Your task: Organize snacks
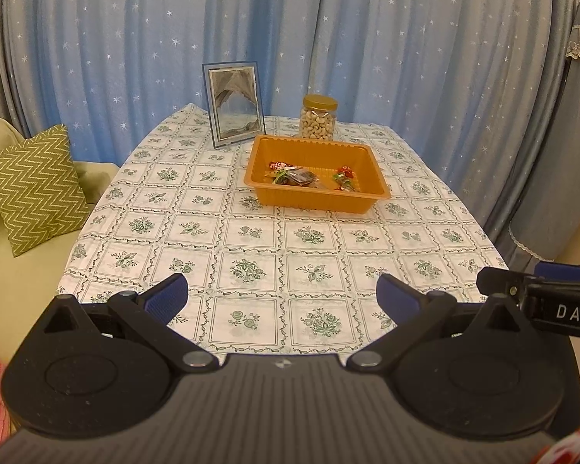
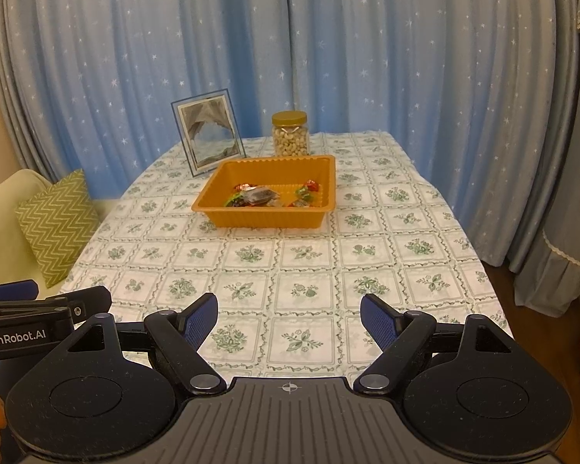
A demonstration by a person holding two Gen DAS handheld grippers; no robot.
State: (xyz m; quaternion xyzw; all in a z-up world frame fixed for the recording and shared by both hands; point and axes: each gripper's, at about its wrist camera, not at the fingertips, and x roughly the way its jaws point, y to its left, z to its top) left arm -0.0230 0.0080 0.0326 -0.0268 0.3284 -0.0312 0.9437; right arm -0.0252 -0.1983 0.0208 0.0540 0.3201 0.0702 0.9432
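Well ahead of both wide-open, empty grippers, left gripper (image 1: 281,297) and right gripper (image 2: 289,319), wrapped snacks (image 2: 268,195) crowd an orange tray (image 2: 266,219); a hasty pinch could slip off crinkly wrappers.

Clothed table (image 1: 251,232): tray (image 1: 317,197), jar (image 1: 318,118), perhaps sand-picture frame (image 1: 234,104).

- One orange tray (image 1: 316,197) sits on the table.
- One small pile of wrapped snacks (image 1: 295,176) lies in the tray's left part, and one more little bunch of snacks (image 1: 344,179) lies in its right part. They overlap, so the exact number of pieces is hard to count.
- One jar of nuts (image 1: 318,117) with a gold lid.
- One picture frame (image 1: 234,104).
- One table (image 1: 251,255) with a flower cloth.
- One green zigzag pillow (image 1: 36,189).
- Two grippers: the left gripper (image 1: 281,298) and the right gripper (image 2: 289,321).
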